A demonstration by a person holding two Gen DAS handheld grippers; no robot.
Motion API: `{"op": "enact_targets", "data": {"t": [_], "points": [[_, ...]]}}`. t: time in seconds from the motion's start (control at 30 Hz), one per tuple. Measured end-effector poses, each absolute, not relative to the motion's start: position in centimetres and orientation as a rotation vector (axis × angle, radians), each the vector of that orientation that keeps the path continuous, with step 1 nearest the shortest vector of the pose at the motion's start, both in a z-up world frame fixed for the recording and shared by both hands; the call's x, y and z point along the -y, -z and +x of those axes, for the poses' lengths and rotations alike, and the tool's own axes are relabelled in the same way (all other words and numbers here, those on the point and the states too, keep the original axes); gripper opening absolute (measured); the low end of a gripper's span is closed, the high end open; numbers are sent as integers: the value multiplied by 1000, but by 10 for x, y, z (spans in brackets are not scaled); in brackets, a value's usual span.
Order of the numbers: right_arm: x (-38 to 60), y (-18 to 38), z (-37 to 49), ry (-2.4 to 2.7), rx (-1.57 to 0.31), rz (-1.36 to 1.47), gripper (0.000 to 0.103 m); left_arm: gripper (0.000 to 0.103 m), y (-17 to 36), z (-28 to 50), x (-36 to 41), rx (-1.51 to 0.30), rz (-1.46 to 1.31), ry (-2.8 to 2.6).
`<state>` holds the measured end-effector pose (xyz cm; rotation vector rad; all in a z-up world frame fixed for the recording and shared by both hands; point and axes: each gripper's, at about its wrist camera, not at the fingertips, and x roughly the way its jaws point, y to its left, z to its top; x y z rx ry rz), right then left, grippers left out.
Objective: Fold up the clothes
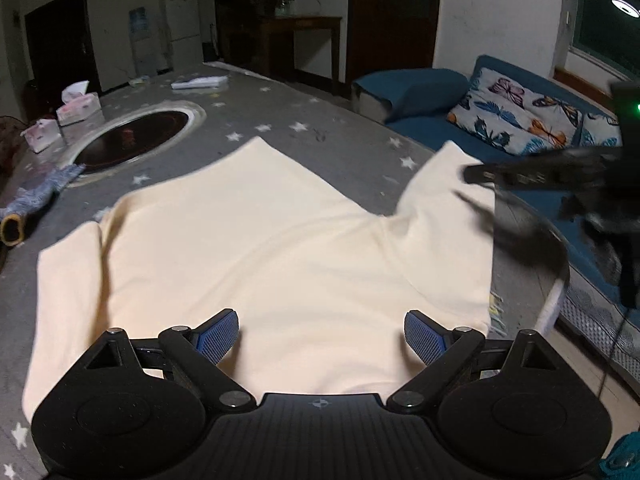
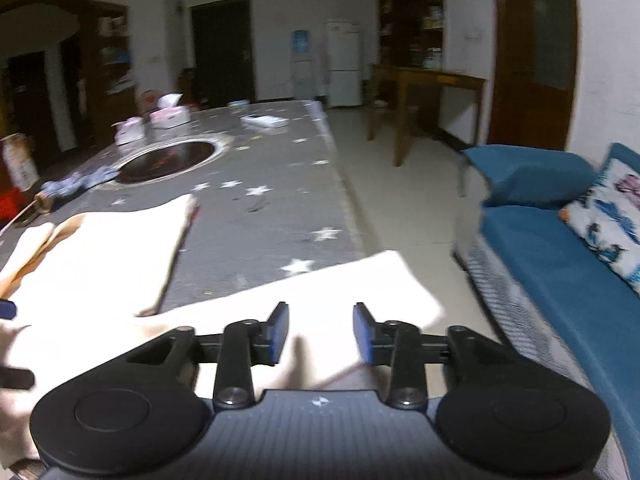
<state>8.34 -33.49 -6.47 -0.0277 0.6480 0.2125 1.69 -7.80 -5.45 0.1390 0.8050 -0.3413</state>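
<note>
cream garment (image 1: 256, 248) lay spread flat at desk (image 1: 352, 152) near edge, one sleeve toward right edge | left hand-held gripper (image 1: 320, 338) spread above hem | right hand-held gripper (image 2: 320, 332) spread over sleeve, likely lining up a fold

Tissue boxes (image 1: 78, 109), butterfly cushion (image 1: 532, 114), fridge (image 2: 343, 63)
</note>
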Motion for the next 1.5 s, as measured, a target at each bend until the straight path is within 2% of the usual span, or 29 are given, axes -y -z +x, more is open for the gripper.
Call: {"op": "enact_targets", "data": {"t": [0.17, 0.23, 0.37, 0.63, 0.93, 1.07, 1.2, 1.4, 1.5], "points": [[316, 77, 106, -261, -696, -57, 44, 92, 55, 23, 62, -824, 105, 297], [311, 81, 110, -260, -702, -72, 52, 92, 54, 30, 48, -831, 75, 265], [305, 78, 115, -274, -706, -73, 53, 92, 54, 51, 18, -854, -10, 212], [261, 62, 123, -463, -711, -90, 71, 92, 57, 88, -29, -867, -111, 117], [196, 65, 121, -627, -710, -224, 76, 92, 50, 77, -75, -793, -32, -238], [185, 70, 126, -638, -724, -249, 78, 92, 50, 71, -99, -813, -85, -324], [182, 70, 133, -640, -731, -256, 81, 92, 40, 71, -92, -794, -69, -231], [182, 76, 155, -604, -757, -246, 81, 91, 47, 99, -77, -823, -28, -178], [185, 80, 164, -595, -778, -219, 81, 80, 56, 115, -80, -856, -24, -177]]}}
